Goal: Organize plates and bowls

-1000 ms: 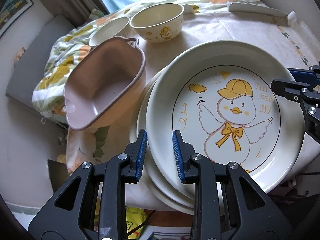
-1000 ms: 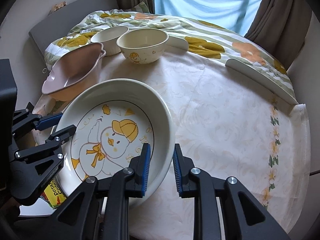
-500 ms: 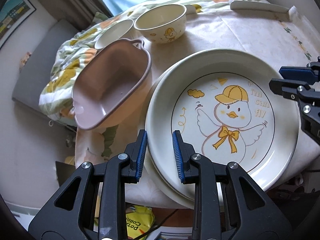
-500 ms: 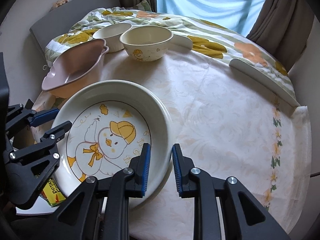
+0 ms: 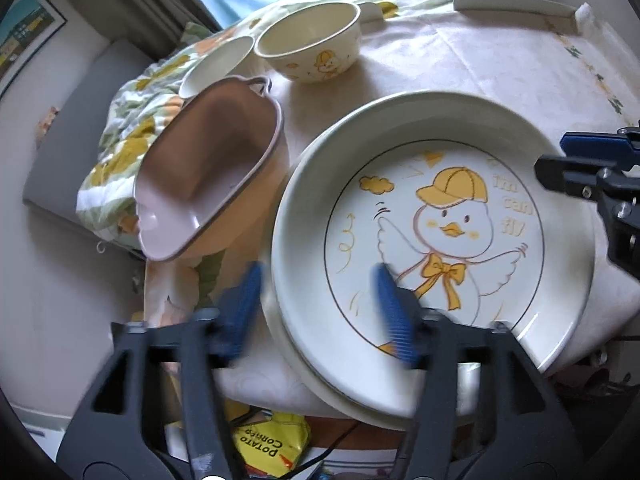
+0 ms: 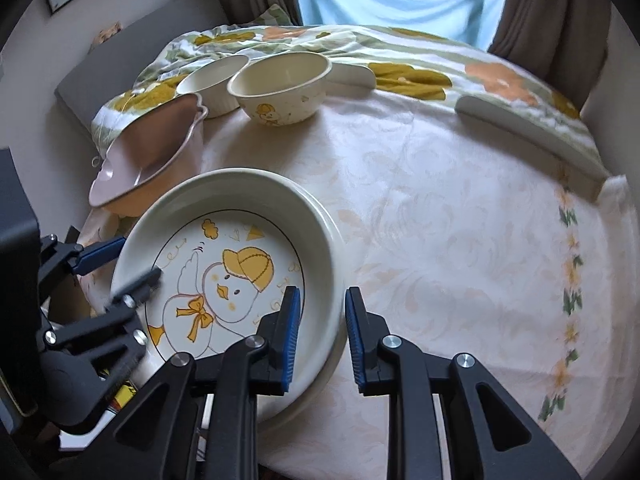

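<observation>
Left to right: pink dish (image 5: 208, 184) sits tilted at the table's left edge, just beside the duck plate (image 5: 436, 216), which rests on another plate (image 5: 340, 396); both overhang the near edge of the tablecloth (image 6: 440, 200), two cream bowls (image 6: 280, 80) further back. Risk as I judge it: the stack hangs off the edge, so any nudge from either gripper could tip it to the floor; a bump left could knock the tilted pink dish off too. My left gripper (image 5: 320, 312) is spread wide, released, fingers motion-blurred, straddling the plate's left rim, holding nothing; whether a pad touches I can't tell. My right gripper (image 6: 320, 332) is parted only a little around the right rim, a gap shows each side, so not clamped, nothing held
</observation>
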### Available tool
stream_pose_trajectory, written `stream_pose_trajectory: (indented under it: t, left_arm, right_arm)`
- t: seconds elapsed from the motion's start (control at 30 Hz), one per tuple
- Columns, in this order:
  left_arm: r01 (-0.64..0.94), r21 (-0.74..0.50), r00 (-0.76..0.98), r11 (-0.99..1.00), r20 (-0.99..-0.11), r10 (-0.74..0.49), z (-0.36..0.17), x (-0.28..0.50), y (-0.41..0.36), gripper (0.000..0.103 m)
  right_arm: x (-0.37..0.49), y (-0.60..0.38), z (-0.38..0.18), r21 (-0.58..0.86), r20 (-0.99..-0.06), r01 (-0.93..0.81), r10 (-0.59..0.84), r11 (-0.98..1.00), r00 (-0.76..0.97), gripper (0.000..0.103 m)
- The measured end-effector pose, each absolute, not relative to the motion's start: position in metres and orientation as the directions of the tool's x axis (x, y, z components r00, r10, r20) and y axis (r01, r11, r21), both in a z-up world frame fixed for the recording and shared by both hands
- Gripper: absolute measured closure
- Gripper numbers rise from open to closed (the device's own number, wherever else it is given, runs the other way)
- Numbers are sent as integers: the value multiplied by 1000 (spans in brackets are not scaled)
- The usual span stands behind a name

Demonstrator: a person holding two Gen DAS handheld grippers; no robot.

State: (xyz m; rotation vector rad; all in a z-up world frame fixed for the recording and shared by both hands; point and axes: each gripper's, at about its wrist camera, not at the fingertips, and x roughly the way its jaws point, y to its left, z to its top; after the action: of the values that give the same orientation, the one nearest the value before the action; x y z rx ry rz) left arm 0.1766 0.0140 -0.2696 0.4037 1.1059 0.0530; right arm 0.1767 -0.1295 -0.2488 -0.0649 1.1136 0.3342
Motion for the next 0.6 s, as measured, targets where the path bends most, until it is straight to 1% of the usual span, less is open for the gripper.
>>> stream_pose_trajectory:
  t: [0.03,0.07,0.17,0.27,0.4,0.43,0.47,0.5,0.53,0.6]
  left_arm:
    - [157,348,465,924,-852,242,-268,176,13,25]
    - [156,353,474,923,-846,243,-266,174,12,25]
    - [150,333,481,931,-847,225,-255,174,12,25]
    - [113,303,492,946,-845,211,-234,174,18,25]
    - [12,209,510,978,-842,173,-194,174,44,24]
    - [-28,174,514,984,-842,164,-184,174,54,16]
    - [-64,149,520,987,-839,161,-177,174,64,9]
    - [-117,123,526,985,-834,167,-171,175,77,1]
    - [-149,99,532,984,-831,164,-168,175,89,0]
    - [-206,64,522,976,-837,165,-169,178,110,0]
  right_arm:
    - [176,-131,-248,122,-886,-291,237,949,399,65]
    - [176,-135,-246,140,-880,-282,250,949,403,58]
    - [177,-145,-237,169,-873,-267,270,949,407,58]
    - [180,-149,-220,189,-859,-287,299,939,415,58]
    - [193,-143,-189,208,-835,-355,354,911,421,58]
    - [198,-138,-182,209,-830,-376,367,903,421,53]
    - [203,-132,-175,203,-824,-399,376,894,424,33]
    - [209,-125,-168,200,-813,-424,391,883,431,19]
    - [211,-121,-166,202,-804,-440,405,875,436,0]
    - [222,-107,-163,212,-786,-474,438,854,437,0]
